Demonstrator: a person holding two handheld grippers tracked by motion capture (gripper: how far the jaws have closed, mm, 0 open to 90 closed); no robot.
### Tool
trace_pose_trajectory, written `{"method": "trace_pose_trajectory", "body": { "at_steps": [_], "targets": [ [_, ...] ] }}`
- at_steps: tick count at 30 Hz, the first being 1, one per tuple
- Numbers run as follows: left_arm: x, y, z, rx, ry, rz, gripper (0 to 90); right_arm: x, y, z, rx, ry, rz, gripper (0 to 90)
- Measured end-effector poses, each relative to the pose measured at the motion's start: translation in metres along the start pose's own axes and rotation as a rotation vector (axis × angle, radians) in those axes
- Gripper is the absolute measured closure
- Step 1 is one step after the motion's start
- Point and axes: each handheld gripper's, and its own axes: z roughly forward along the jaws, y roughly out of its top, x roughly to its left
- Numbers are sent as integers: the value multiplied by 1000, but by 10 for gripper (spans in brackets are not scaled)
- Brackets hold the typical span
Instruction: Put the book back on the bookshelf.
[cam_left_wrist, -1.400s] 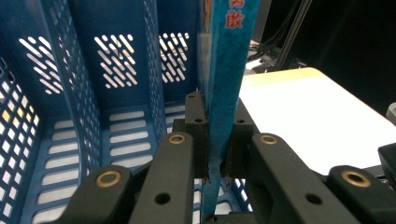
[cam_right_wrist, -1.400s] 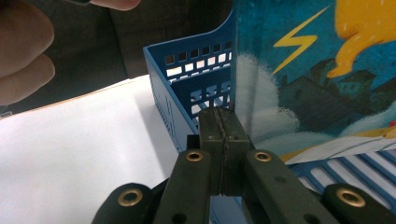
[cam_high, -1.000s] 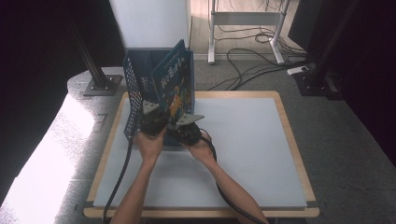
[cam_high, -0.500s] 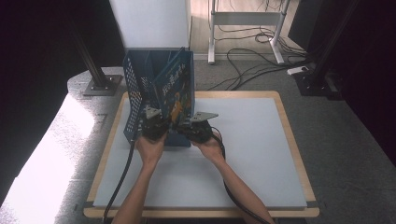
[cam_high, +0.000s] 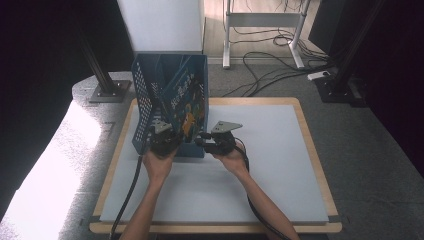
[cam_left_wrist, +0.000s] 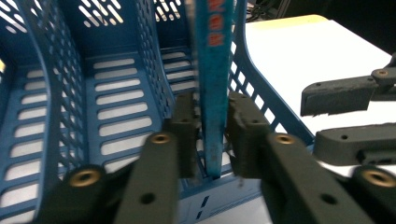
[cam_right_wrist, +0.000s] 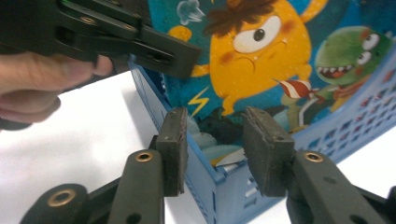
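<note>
A blue perforated file rack (cam_high: 142, 100) stands on the white table top (cam_high: 280, 165). In its right slot a picture book (cam_high: 185, 100) with cartoon monsters stands on edge, leaning left. My left gripper (cam_high: 166, 132) is at the rack's near end. Its jaws have just been opening and now stand slightly apart on either side of the book's edge (cam_left_wrist: 212, 70). My right gripper (cam_high: 201, 141) sits just right of the rack. Its jaws have also just been opening, and the rack's corner (cam_right_wrist: 224, 191) lies loosely between them, before the book cover (cam_right_wrist: 261, 56).
The rack's (cam_left_wrist: 112, 107) left slots hold nothing. A white panel (cam_high: 162, 25) rises behind the rack. Cables (cam_high: 270, 65) and desk legs lie on the floor beyond the table. A dark stand base (cam_high: 107, 90) sits at the back left. Bare table spreads to the right and front.
The book has sunk lower into the rack. My right gripper has drawn a little to the right, off the book, and both pairs of jaws have loosened.
</note>
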Motion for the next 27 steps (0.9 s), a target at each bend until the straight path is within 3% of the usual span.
{"method": "trace_pose_trajectory", "body": {
  "at_steps": [2, 6, 8, 10, 12, 20, 22, 27],
  "targets": [
    [0, -1, -3, -10, 15, 12, 674, -1, -1, -1, 0, -1, 0, 558],
    [0, -1, -7, -8, 42, 57, 503, -3, -4, -7, 7, -12, -18, 486],
    [0, -1, -8, -8, 50, 65, 485, -4, -4, -9, 9, -14, -18, 474],
    [-1, -2, -10, -4, 66, 81, 385, -6, -5, -14, 10, -21, -14, 430],
    [-1, -3, -12, 0, 78, 96, 364, -6, -6, -15, 12, -23, -14, 416],
    [-3, -8, -26, -7, -8, 104, 163, -12, -13, -26, 37, -43, -1, 326],
    [-4, -9, -28, -8, -11, 109, 142, -12, -15, -29, 44, -49, -6, 306],
    [-7, -15, -36, -9, -63, 124, 122, -12, -17, -35, 55, -55, -13, 278]
  ]
}}
